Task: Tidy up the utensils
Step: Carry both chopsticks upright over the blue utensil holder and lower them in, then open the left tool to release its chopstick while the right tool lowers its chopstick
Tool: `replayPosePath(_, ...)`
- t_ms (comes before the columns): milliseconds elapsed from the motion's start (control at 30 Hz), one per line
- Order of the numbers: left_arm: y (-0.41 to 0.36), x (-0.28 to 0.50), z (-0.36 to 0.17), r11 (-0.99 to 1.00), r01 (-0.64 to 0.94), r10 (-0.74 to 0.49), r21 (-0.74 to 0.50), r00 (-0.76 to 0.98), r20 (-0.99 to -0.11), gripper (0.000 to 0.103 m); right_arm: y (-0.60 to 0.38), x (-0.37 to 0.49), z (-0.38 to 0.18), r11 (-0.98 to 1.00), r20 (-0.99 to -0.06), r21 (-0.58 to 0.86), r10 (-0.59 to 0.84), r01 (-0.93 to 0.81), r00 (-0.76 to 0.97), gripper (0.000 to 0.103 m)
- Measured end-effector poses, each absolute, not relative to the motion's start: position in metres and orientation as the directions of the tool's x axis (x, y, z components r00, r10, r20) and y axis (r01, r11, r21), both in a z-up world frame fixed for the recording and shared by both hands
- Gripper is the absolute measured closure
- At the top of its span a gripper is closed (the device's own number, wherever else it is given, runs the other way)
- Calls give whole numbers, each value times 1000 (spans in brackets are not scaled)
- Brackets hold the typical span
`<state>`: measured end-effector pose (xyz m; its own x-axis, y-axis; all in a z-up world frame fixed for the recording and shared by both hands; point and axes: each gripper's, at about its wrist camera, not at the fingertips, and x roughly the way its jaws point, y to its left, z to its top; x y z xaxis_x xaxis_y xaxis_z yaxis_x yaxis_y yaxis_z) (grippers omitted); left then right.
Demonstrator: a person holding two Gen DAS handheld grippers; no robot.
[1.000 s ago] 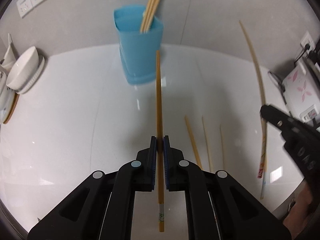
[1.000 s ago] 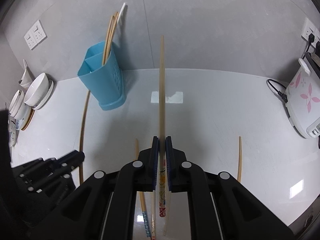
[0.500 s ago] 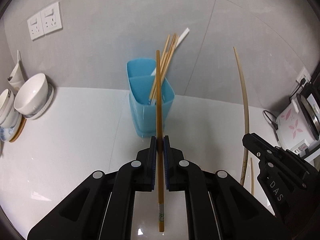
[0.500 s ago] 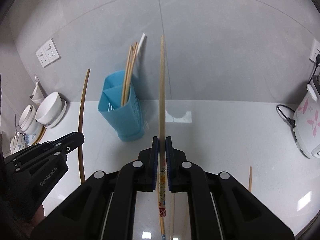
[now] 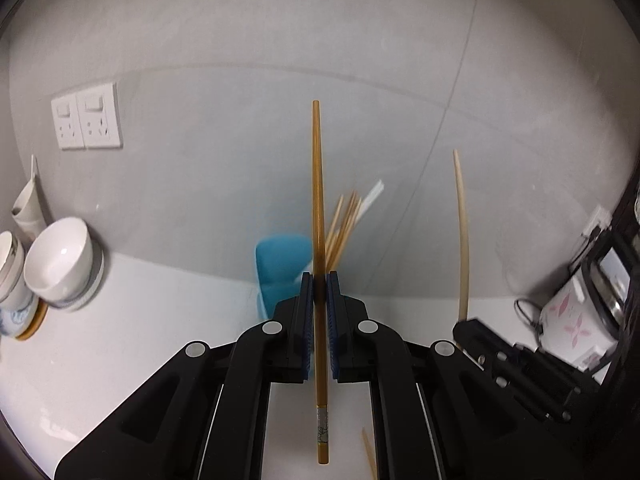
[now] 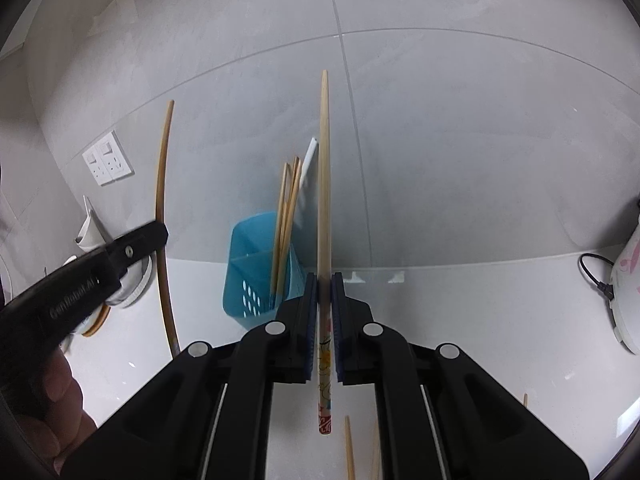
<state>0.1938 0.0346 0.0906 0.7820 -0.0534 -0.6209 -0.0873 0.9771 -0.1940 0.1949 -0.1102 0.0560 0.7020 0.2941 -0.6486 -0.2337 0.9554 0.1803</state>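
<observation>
My left gripper is shut on a dark amber chopstick that points up and forward past its jaws. My right gripper is shut on a paler chopstick with a patterned end. Both are raised above the white counter, short of a blue utensil holder that stands by the wall with several chopsticks leaning in it. In the left wrist view the blue holder is partly hidden behind the jaws, and the right gripper with its pale chopstick shows at the right. The left gripper shows at the left of the right wrist view.
White bowls stack at the left by the wall, under a double wall socket. A flowered rice cooker with its cord sits at the right. Loose chopsticks lie on the counter below the grippers. A hand holds the left gripper.
Both grippers have risen and tilted up, each still holding its chopstick. The holder has dropped lower in both views and the loose chopsticks have slid mostly out of sight below.
</observation>
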Motion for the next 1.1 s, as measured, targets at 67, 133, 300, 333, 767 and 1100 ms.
replayPosePath(67,38,200,96,976,-79,-56,-203,812,-582,97,-108,202,58,952,-635,191,304,-238,710,97)
replayPosePath(133,39,205,98,976,-70,-56,-206,835,-548,97,-104,207,59,951,-624,193,309,-242,718,97)
replayPosePath(300,43,227,91,975,-51,-66,-214,862,-503,97,-106,219,57,945,-603,215,328,-247,727,97)
replayPosePath(333,42,230,87,976,-44,-69,-214,868,-493,97,-107,221,56,944,-602,219,330,-247,727,97)
replayPosePath(767,30,254,38,989,-16,-56,-148,881,-470,97,-103,237,32,941,-624,235,339,-244,704,97)
replayPosePath(1100,28,259,24,990,-11,-67,-144,846,-528,96,-94,239,26,942,-634,223,336,-251,696,97)
